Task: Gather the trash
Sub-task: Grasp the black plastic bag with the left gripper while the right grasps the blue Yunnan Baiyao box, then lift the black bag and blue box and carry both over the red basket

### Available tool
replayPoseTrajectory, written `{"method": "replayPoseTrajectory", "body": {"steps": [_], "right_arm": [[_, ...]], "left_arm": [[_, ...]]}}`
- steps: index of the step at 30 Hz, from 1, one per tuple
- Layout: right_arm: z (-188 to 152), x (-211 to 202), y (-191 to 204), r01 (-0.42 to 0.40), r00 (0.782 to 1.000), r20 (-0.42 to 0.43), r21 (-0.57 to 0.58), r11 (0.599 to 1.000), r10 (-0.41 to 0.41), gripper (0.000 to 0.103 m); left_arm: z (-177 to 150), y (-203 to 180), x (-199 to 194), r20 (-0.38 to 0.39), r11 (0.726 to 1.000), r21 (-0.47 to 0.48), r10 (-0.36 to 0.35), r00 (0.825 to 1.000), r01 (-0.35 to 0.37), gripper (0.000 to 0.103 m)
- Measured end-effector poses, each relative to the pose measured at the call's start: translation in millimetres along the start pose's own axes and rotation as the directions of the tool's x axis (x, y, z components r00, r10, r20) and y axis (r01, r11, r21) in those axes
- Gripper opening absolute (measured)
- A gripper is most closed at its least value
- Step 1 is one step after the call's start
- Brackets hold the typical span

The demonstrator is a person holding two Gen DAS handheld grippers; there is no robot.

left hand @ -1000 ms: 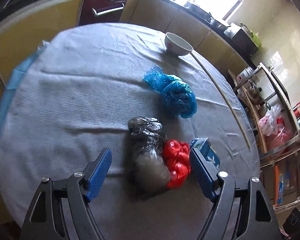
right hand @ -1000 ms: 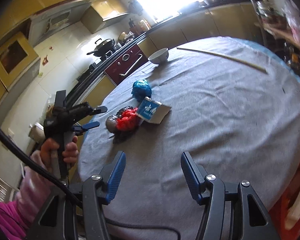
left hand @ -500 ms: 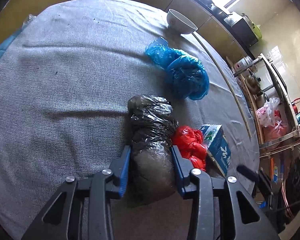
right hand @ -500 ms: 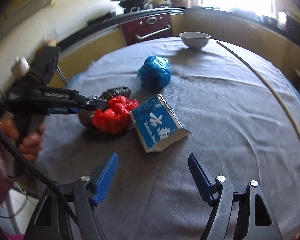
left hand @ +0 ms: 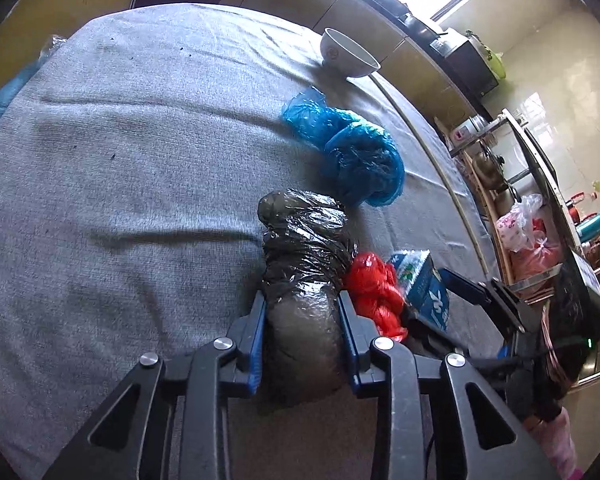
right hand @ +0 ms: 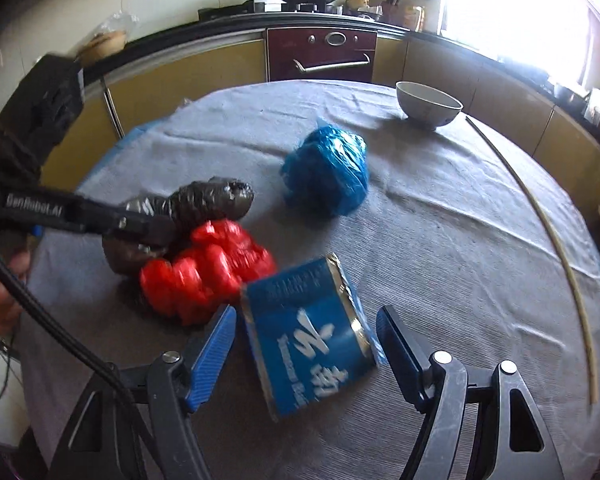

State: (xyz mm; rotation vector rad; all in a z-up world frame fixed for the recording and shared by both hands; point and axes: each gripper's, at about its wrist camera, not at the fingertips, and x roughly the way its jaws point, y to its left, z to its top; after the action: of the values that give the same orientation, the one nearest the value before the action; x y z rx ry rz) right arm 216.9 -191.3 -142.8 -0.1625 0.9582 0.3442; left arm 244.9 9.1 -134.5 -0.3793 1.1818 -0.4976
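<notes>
Since earlier, the left hand-held gripper (left hand: 302, 316) has clamped the black bag (left hand: 304, 264); the right hand-held gripper (right hand: 306, 340) now straddles the blue carton (right hand: 312, 336), jaws apart.

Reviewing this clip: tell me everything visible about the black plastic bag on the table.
The black plastic bag is a crinkled, glossy, elongated bundle, wrapped tight and lying on its side on the grey tablecloth. The left gripper is shut on its nearer, smoother end, one blue pad on each side. The red bag presses against its flank; the blue bag sits just past its far end. It looks soft and full; its contents cannot be seen.
</notes>
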Motion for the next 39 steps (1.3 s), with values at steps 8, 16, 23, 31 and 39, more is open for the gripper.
{"method": "replayPoseTrajectory", "body": {"steps": [8,16,23,31,39], "right_arm": [[-9.3,-8.9,-8.3,-0.008,1.000,-0.019,0.101,0.995,0.010,0.067],[-46.9,-42.8,-13.7,-0.023,0.997,-0.063,0.217,0.976,0.038,0.066],[-88.5,-76.8,3.5,-0.033,0.996,-0.074,0.268,0.963,0.054,0.066],[-108.0,-111.7,5.1,-0.028,1.000,0.018,0.349,0.937,0.023,0.066],[-114.1,-146.1,-9.3,-0.042,0.993,0.116,0.444,0.895,-0.011,0.066]], "left_arm": [[-22.4,-8.4,0.3,-0.029,0.999,0.019,-0.027,0.999,0.028,0.033],[-59.7,-35.1,-3.8,-0.056,0.995,0.058,-0.075,0.996,0.079,0.033],[-103.5,-53.4,-16.6,-0.071,0.994,0.060,-0.091,0.993,0.096,0.032],[-129.6,-40.4,-50.5,0.019,0.999,0.011,-0.052,0.998,0.052,0.032],[-134.8,-29.6,-88.0,0.125,1.000,0.000,0.015,0.992,-0.015,0.032]]}}
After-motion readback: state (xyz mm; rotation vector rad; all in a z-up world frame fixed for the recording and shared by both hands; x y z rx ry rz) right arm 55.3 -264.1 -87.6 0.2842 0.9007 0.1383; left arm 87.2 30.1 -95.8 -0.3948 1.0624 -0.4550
